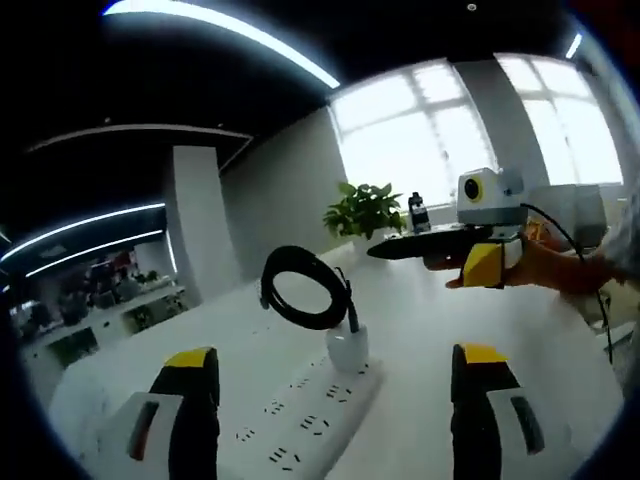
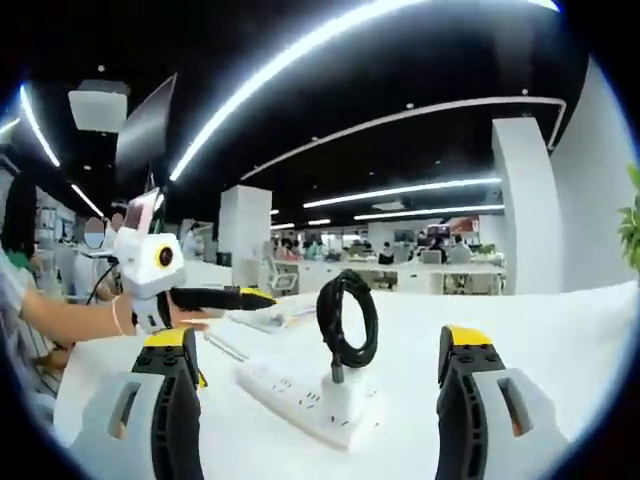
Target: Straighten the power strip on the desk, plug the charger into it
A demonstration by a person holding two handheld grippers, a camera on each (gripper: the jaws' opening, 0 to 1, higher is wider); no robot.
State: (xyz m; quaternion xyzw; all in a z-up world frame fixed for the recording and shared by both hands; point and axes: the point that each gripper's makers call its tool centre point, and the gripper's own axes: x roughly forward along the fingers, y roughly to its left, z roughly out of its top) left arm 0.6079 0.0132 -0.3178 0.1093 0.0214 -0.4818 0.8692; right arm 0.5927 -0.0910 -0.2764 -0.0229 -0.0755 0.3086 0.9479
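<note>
Broad white desk (image 1: pixel 560 360) underneath everything, bare apart from the gear at its middle. Lying flat on it, the white power strip (image 1: pixel 300 415) — taken here as the landmark — running lengthwise and looking reasonably square to the desk edge, though hard to judge through the fisheye. Seated upright in a socket at the strip's far end in the left gripper view, the white charger (image 1: pixel 347 350), with its black cable (image 1: pixel 300 287) wound into a loop standing above it; probably coiled so as to stay clear of the sockets. Plug-in seemingly done, judging by how squarely the charger sits. Left gripper (image 1: pixel 335 395) poised just short of the strip's near end, jaws spread wide, nothing between them. Right gripper (image 2: pixel 320 395) facing the strip from the opposite side, likewise wide apart and empty — both apparently backed off rather than reaching in. From the left gripper view alone: a potted plant (image 1: pixel 365 212) and a dark bottle (image 1: pixel 419 213) beyond the strip, by bright windows. From the right gripper view: rows of office desks far behind the strip.
</note>
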